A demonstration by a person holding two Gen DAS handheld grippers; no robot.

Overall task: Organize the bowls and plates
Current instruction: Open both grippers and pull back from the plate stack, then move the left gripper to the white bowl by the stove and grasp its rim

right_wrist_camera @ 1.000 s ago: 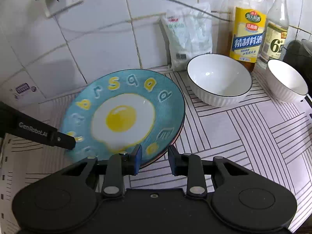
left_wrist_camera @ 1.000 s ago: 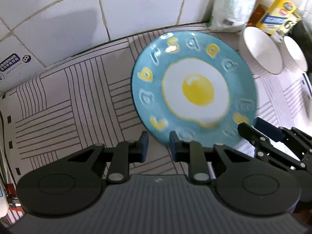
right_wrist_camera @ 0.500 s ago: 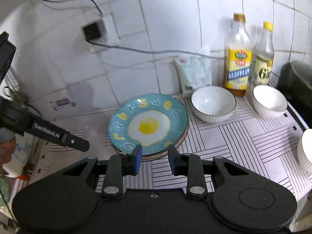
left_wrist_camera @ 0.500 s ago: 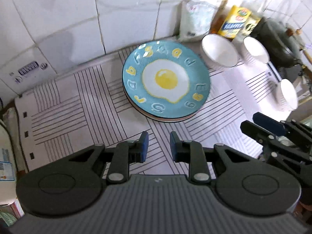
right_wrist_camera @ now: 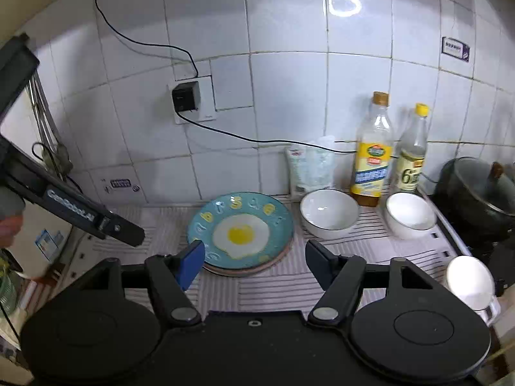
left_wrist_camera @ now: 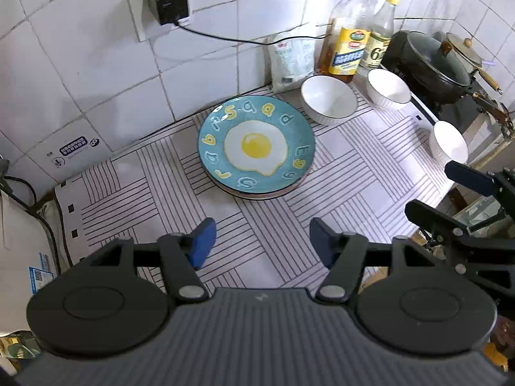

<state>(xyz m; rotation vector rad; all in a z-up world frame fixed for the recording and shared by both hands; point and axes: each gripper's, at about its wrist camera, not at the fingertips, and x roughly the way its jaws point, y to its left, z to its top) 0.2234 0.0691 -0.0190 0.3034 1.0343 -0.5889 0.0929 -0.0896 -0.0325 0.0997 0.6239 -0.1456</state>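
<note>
The desk, covered in a striped mat, runs along a white tiled wall and carries everything here. Off its right end sits a dark lidded pot on a stove.

The left claw hangs above the desk's front edge with its jaws spread wide and nothing between them. The right claw is likewise wide and empty, held over the front edge near the right side; in the left view it shows at the right border.

The blue plate with a fried-egg picture and raised letters lies near the back edge, about mid-desk, on top of at least one other plate whose pinkish rim peeks out below (how many lie under it cannot be told). Both claws are well apart from it.

Just right of the plate stands a white bowl, close to the back edge. A second bowl stands further right, near the back right corner. A third bowl sits at the right edge, toward the front.

Behind the bowls, against the wall, stand two bottles side by side, with a white bag left of them. A black plug sits in a wall socket above.
</note>
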